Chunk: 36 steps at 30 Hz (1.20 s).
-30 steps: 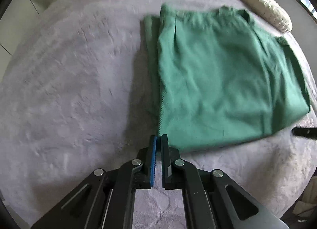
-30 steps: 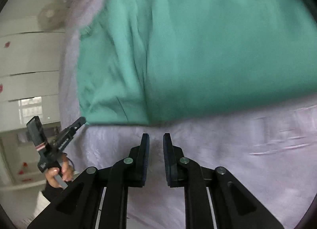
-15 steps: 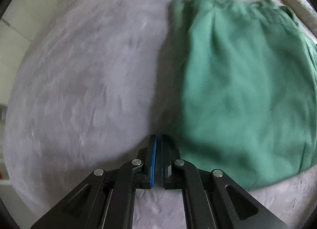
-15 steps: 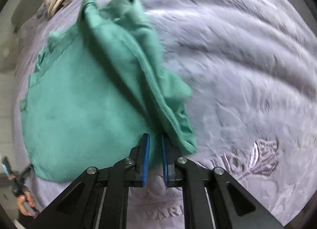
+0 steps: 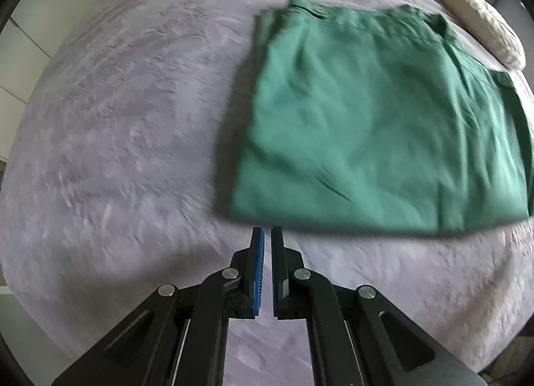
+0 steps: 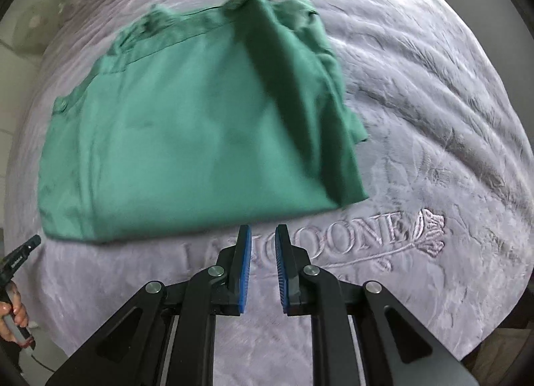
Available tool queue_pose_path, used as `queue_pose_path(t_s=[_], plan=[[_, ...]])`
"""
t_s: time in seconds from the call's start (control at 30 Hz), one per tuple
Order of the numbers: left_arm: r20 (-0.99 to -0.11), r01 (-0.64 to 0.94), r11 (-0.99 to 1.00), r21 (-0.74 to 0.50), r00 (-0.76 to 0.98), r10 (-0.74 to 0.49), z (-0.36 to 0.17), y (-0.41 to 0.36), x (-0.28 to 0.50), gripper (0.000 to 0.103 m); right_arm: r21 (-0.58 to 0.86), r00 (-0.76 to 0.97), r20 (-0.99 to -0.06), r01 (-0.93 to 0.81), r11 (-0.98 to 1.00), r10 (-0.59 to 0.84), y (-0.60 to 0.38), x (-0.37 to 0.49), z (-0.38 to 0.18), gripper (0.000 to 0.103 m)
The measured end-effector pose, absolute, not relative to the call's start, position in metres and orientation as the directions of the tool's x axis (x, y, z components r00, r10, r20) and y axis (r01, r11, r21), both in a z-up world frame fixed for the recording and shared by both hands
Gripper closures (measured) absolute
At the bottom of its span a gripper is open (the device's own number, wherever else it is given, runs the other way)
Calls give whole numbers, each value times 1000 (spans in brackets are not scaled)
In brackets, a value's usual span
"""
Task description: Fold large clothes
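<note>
Released half a second ago: the right edge of the green garment, then between the pads of the right gripper, now lying free on the bed. Right gripper pulled back toward the near side, jaws opening, nothing between them, only the purple blanket under them. Left gripper clenched on nothing, just beside the near left corner of the garment, not touching it as far as can be told.

Meaning for the task, as a judgement: one fold finished, garment a compact rectangle in the middle of the bed, waistband at the far side; probably one more fold or some smoothing left.

Seen only from the right wrist: loose bunched cloth along the right edge, not flat; the embroidered lettering on the blanket; a hand holding the other gripper at the left border. Seen only from the left wrist: a clean straight left edge, and a pale pillow just beyond the far right corner.
</note>
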<state>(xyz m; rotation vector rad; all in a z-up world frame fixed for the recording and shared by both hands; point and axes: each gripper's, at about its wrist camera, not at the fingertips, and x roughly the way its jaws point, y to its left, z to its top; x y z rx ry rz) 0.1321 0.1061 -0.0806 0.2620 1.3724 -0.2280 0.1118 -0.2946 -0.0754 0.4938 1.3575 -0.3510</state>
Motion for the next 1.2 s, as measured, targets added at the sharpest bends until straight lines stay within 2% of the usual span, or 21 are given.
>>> queue_pose_path(t_s=[0.07,0.1,0.4,0.5,0.53,0.57,0.6,0.63,0.83,0.87,0.93,1.2], plan=[[-983,332,941,60,183,-1,-79,97,117,99,121,184,-982,495,860,32,-285,111,-69,64],[-983,340,938,67,183,4,-78,94,112,99,117,188,-982,487,866,27,-280,112,-66,50],[-992,346,937,52,129,8,-85,85,78,99,43,192,-981,359,932,-28,-229,121,-43,48],[-992,342,938,52,126,9,-87,90,74,99,23,188,-981,320,947,-40,-214,127,-41,39],[-992,338,939,58,126,16,-88,92,72,91,22,191,-981,307,952,-39,-209,130,-40,39],[-992,330,942,65,122,25,-88,95,72,42,21,192,-981,294,956,-38,-203,131,-39,39],[-992,320,945,69,123,31,-89,98,72,8,19,192,-981,285,958,-38,-200,130,-37,39],[-988,293,953,83,152,39,-85,102,71,2,14,192,-981,273,962,-40,-194,133,-37,39],[-984,297,951,88,177,36,-86,109,68,1,-1,182,-982,228,974,-44,-171,142,-39,39],[-982,296,950,96,182,42,-88,110,69,1,-5,178,-983,223,975,-45,-168,143,-40,37],[-982,289,953,94,183,41,-85,113,82,1,-9,176,-983,213,977,-48,-162,146,-40,24],[-989,273,961,51,146,12,-92,131,110,1,-37,183,-981,157,987,-66,-139,157,-41,21]])
